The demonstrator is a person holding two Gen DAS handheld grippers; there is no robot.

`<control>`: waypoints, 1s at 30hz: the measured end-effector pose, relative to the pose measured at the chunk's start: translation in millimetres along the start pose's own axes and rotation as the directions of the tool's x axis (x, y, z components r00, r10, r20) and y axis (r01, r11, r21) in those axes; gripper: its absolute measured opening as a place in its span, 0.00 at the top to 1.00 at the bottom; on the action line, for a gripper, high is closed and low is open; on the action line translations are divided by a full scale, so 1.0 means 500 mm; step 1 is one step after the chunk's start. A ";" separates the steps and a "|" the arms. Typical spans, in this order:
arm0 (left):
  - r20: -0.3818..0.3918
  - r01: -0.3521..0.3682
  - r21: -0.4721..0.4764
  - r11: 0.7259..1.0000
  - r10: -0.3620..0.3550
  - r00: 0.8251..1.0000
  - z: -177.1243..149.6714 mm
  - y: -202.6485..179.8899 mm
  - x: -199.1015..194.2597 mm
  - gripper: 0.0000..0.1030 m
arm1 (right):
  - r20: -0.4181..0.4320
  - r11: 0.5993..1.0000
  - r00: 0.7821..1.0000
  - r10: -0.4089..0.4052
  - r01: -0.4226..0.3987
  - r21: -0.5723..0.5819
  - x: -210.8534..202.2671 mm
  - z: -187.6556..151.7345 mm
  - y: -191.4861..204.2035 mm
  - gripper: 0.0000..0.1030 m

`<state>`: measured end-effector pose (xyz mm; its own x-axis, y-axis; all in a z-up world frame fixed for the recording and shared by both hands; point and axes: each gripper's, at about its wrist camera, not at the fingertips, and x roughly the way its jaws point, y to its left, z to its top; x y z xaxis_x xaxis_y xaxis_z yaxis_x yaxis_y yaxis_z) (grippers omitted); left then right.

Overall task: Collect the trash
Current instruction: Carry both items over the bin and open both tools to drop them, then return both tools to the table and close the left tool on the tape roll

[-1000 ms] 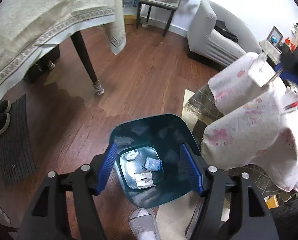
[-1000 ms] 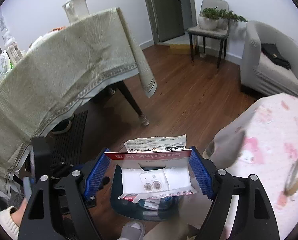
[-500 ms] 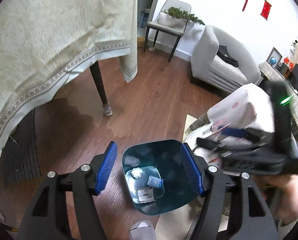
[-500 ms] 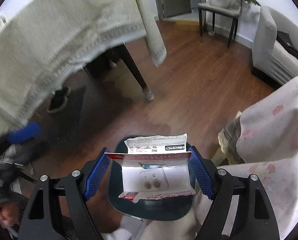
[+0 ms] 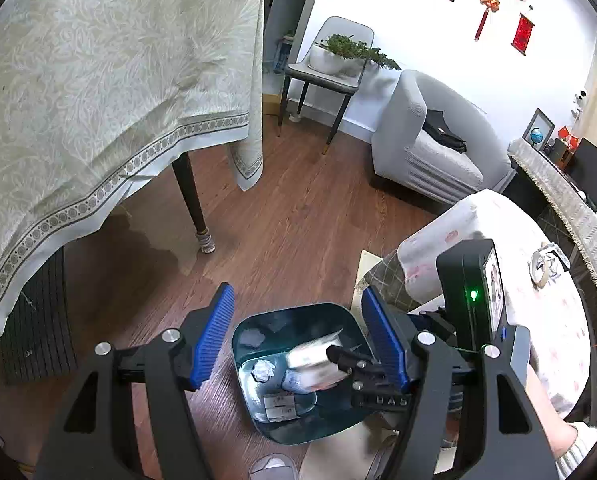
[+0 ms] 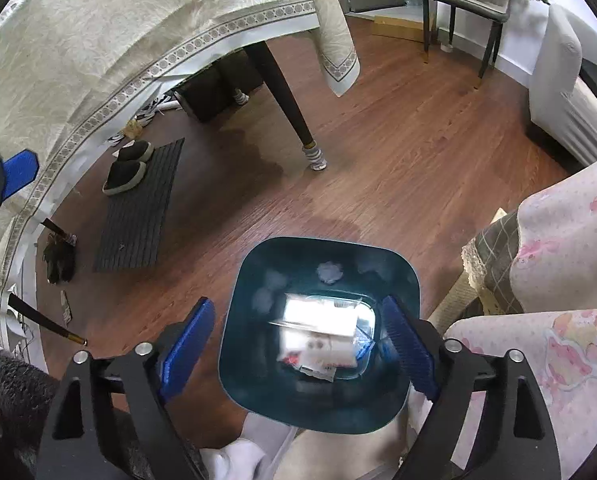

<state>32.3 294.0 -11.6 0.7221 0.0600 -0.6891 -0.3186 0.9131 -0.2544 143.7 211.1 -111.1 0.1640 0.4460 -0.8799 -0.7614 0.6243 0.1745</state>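
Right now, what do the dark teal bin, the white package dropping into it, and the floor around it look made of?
Dark teal bin: likely glossy moulded plastic; its inner walls mirror the trash.
White package: blurred, apparently printed card with a clear plastic blister; it is free of the right gripper, whose jaws are opening.
Floor: reddish-brown wood-look planks, semi-gloss; wood or laminate is unclear.

A home living room: grey armchair [image 5: 430,148], cloth-draped table [image 5: 98,92], wooden floor [image 5: 298,220], slippers [image 6: 126,168].
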 end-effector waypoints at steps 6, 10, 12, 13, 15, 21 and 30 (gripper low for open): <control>0.022 0.034 0.001 0.999 -0.034 0.999 0.013 -0.026 -0.009 0.33 | 0.023 1.000 1.000 0.014 -0.014 -0.001 -0.040 0.000 -0.004 0.15; 0.044 0.053 0.021 0.998 -0.054 0.998 0.021 -0.057 -0.019 0.32 | 0.058 1.000 0.998 0.007 -0.006 -0.012 -0.080 0.000 -0.008 0.15; 0.052 0.057 0.033 0.998 -0.058 0.997 0.023 -0.072 -0.024 0.32 | 0.077 1.000 0.997 0.004 -0.004 -0.006 -0.103 0.001 -0.017 0.15; 0.058 0.057 0.042 0.997 -0.060 0.997 0.026 -0.082 -0.026 0.32 | 0.083 1.000 0.997 0.004 -0.003 -0.003 -0.111 0.000 -0.021 0.15; 0.065 0.062 0.053 0.997 -0.066 0.996 0.029 -0.095 -0.029 0.32 | 0.105 1.000 0.995 0.000 0.000 -0.001 -0.137 -0.002 -0.029 0.15; 0.107 0.091 0.100 0.991 -0.102 0.989 0.046 -0.156 -0.054 0.29 | 0.185 1.000 0.983 -0.024 0.021 0.015 -0.221 -0.011 -0.064 0.15; 0.124 0.110 0.202 0.973 -0.137 0.983 0.047 -0.260 -0.042 0.25 | 0.312 0.989 0.938 -0.149 0.134 0.069 -0.349 -0.041 -0.143 0.15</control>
<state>73.2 183.4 52.0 0.8297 -0.0156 -0.5580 -0.1066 0.9768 -0.1859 156.8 75.3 21.0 0.4630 0.5261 -0.7134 -0.6875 0.7211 0.0856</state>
